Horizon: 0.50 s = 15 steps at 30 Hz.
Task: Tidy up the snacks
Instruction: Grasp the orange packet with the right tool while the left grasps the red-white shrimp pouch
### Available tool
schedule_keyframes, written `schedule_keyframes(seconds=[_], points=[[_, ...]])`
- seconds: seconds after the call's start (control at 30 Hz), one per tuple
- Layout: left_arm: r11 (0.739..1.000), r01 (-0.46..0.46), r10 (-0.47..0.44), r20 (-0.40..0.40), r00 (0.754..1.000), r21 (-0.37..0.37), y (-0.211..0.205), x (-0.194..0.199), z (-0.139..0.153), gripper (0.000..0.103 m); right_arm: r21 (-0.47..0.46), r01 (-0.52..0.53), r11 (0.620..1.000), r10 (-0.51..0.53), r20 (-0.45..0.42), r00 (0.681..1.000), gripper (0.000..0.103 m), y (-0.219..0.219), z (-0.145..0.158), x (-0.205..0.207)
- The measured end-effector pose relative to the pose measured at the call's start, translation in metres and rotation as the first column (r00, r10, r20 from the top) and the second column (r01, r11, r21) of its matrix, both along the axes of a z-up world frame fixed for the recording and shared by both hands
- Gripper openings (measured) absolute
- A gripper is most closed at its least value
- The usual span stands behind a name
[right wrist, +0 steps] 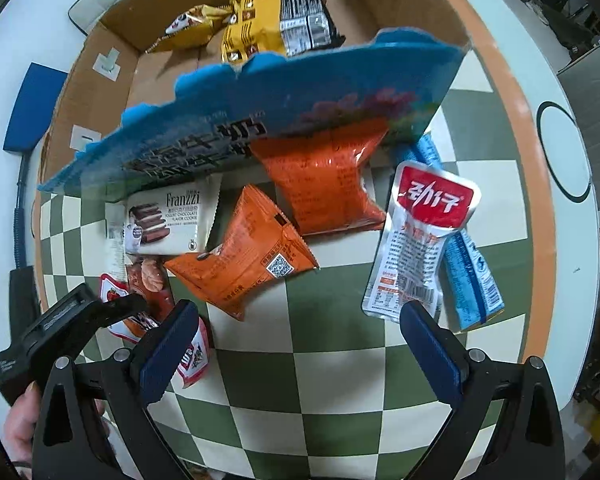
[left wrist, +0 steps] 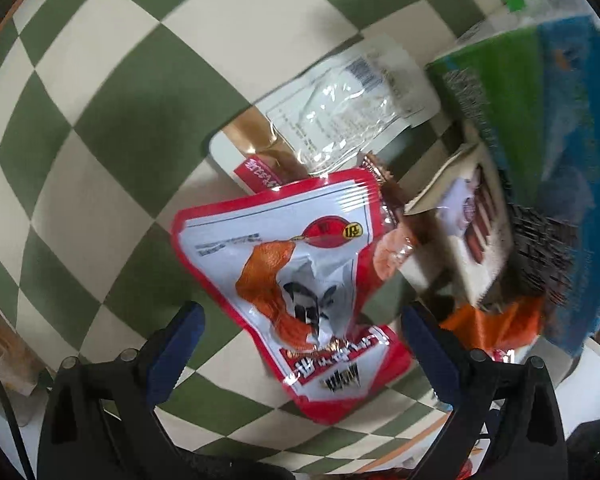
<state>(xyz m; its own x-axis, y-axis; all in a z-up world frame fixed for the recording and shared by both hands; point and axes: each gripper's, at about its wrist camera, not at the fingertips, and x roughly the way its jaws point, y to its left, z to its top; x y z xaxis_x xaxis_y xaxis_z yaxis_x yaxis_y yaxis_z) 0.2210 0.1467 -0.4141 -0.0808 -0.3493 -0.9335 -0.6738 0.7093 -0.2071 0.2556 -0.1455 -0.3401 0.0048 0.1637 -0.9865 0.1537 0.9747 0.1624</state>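
Left wrist view. Your left tool (left wrist: 302, 322) stands wide apart, nothing clamped. Its two blue-padded fingers (left wrist: 180, 344) flank the lower half of a red-and-white pouch (left wrist: 300, 280), which lies flat on the green-and-cream checked cloth (left wrist: 100, 128) of the desk; neither pad presses on it. Beyond the pouch lies a clear-fronted packet (left wrist: 340, 120) with a gold and red end, partly under the pouch's top edge. To the right stands a blue-and-green carton (left wrist: 540, 140), blurred, with a white cookie pack (left wrist: 464, 232) leaning at its foot and an orange bag (left wrist: 496, 324) below that.

Right wrist view. Your right tool (right wrist: 296, 344) is likewise spread wide and empty, hanging above bare checked cloth (right wrist: 332, 392). The tip of its right finger (right wrist: 428, 348) overlaps the lower edge of a silver sachet with a red label (right wrist: 416, 240); contact cannot be told. That sachet lies on top of a blue wrapper (right wrist: 476, 280). Two orange bags sit ahead, one near (right wrist: 244, 256), one further (right wrist: 328, 176). The white cookie pack (right wrist: 168, 220) rests just left of them, under the blue carton (right wrist: 260, 120). Behind it, a cardboard box (right wrist: 100, 92) holds yellow-and-black packs (right wrist: 276, 16). At lower left, your left tool (right wrist: 72, 320) appears over the red-and-white pouch (right wrist: 192, 360), with a hand (right wrist: 20, 424) below.
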Motion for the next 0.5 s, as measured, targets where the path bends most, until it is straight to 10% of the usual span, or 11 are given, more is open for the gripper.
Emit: schedule_keyframes(seconds=[0.1, 0.3, 0.5], points=[[0.999, 0.044, -0.043, -0.023, 0.999, 0.018, -0.007, 0.002, -0.006, 0.067, 0.022, 0.010, 1.000, -0.009, -0.022, 1.000, 0.103, 0.003, -0.008, 0.002], [0.973, 0.212, -0.212, -0.014, 0.977, 0.096, -0.020, 0.004, 0.004, 0.062, 0.156, 0.127, 0.980, -0.110, -0.115, 0.987, 0.103, 0.007, -0.030, 0.012], [0.835, 0.489, -0.492, -0.053, 0.869, 0.253, -0.044, 0.006, 0.014, 0.062, 0.232, 0.300, 0.925, -0.249, -0.223, 0.942, 0.102, 0.011, -0.061, 0.020]])
